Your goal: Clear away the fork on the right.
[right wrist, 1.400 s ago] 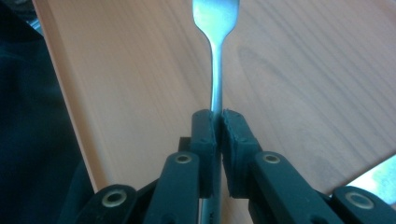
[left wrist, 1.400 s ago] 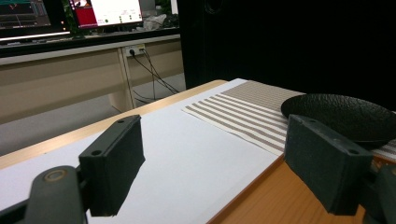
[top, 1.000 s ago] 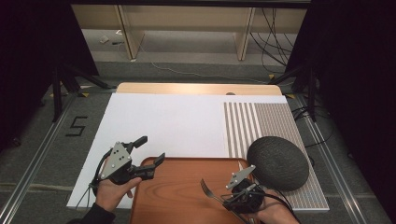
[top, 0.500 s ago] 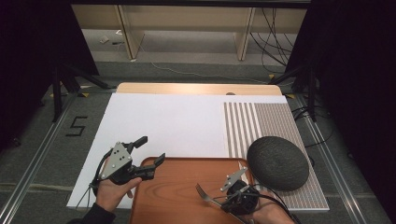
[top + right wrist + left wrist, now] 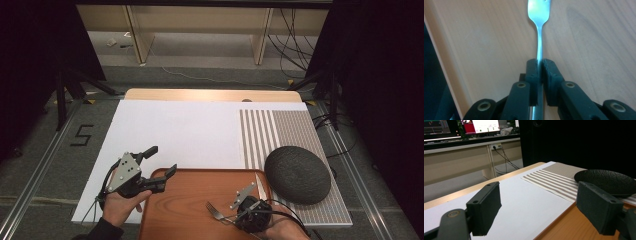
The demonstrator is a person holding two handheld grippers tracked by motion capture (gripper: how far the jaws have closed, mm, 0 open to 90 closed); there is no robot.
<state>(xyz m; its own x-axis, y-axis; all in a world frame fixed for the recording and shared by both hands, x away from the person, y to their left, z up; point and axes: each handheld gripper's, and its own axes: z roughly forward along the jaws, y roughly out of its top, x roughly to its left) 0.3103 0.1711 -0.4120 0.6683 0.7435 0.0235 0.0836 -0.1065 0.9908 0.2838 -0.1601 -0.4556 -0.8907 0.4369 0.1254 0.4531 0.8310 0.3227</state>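
A silver fork point(image 5: 215, 210) hangs over the wooden tray point(image 5: 195, 192) near its front right, tines pointing left. My right gripper point(image 5: 234, 218) is shut on the fork's handle. In the right gripper view the pads point(image 5: 532, 72) pinch the thin handle, and the fork point(image 5: 538, 15) reaches out over the tray point(image 5: 486, 37). My left gripper point(image 5: 161, 161) is held over the tray's left edge, open and with nothing in it. In the left gripper view its pads point(image 5: 486, 205) stand wide apart above the tray point(image 5: 569, 225).
A black textured dish point(image 5: 297, 172) sits on the striped placemat point(image 5: 290, 130) just right of the tray, and also appears as the black dish point(image 5: 606, 181) ahead on the right. A white sheet point(image 5: 185, 130) covers the table's middle. Floor and cables lie beyond the far edge.
My right gripper has slid a little toward the near edge and rolled slightly, still holding the fork. The left gripper has stayed where it was.
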